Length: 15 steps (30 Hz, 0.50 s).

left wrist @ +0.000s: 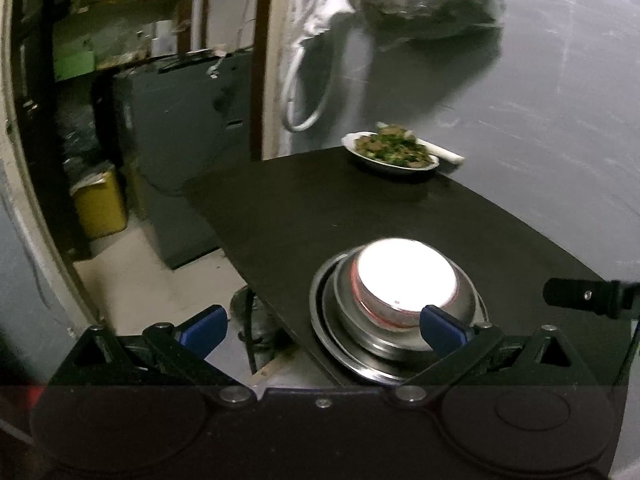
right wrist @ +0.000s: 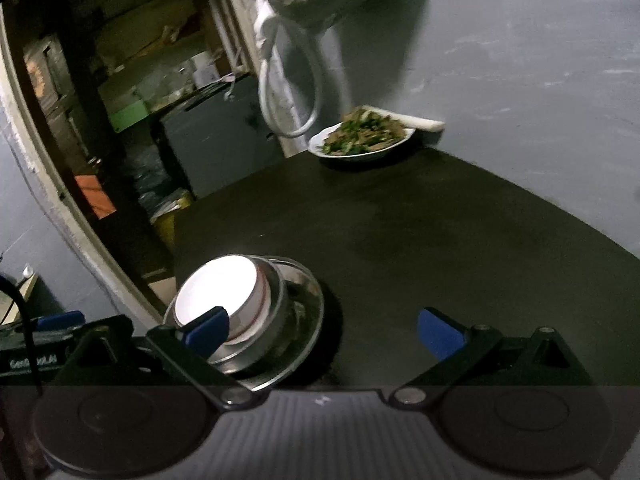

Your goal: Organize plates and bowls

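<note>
Blue-padded left gripper (left wrist: 323, 329) under my control: jaws spread wide, nothing between the pads, hovering at the near edge of the dark matte tabletop (left wrist: 360, 216). Right gripper (right wrist: 323, 330): jaws likewise wide apart and empty. Nested stack of round steel plates and bowls (left wrist: 396, 316), topped by a glare-washed white bowl (left wrist: 406, 276), stands on the tabletop's near left corner; my left gripper's right pad overlaps its near rim in view, contact unclear. White oval plate of green-and-brown cooked food (left wrist: 390, 152) sits at the far edge, against the grey wall (left wrist: 540, 100), well apart from the stack.
</note>
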### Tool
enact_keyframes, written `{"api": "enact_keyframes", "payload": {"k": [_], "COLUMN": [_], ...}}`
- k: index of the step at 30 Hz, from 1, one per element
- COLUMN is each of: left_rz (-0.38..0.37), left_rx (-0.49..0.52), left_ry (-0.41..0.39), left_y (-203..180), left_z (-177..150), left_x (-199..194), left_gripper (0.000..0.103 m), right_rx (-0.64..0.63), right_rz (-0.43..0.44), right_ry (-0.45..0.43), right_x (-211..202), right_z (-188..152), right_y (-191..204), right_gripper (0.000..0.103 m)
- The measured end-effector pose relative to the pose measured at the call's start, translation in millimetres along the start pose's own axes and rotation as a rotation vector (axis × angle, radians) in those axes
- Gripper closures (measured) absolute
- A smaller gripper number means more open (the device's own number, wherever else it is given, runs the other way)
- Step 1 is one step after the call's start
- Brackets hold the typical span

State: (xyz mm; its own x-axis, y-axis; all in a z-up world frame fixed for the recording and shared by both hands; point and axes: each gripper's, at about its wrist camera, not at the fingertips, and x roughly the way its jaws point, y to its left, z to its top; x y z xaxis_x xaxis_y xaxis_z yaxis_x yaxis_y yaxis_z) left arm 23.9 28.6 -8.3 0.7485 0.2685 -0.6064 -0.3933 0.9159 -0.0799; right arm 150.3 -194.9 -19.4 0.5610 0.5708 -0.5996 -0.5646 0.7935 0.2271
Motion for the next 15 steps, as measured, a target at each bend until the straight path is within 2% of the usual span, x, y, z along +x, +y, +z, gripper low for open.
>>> {"api": "enact_keyframes", "payload": {"k": [7, 15], "left_rz": [-0.064, -0.091], "left_rx": [0.104, 0.117], "left_ry": [-0.038, -0.053], "left_y": [1, 16], "left_z": [-11, -28], "left_x": [-15, -35], "left_gripper": [0.001, 0.001], "right_rx": [0.058, 0.083], "right_rz": [-0.091, -0.176], "right_ry": [-0.047, -0.091], "right_x": [-30, -61], "right_z": [-22, -53], "right_y": [8, 28], "right_gripper": [0.000, 0.000]}}
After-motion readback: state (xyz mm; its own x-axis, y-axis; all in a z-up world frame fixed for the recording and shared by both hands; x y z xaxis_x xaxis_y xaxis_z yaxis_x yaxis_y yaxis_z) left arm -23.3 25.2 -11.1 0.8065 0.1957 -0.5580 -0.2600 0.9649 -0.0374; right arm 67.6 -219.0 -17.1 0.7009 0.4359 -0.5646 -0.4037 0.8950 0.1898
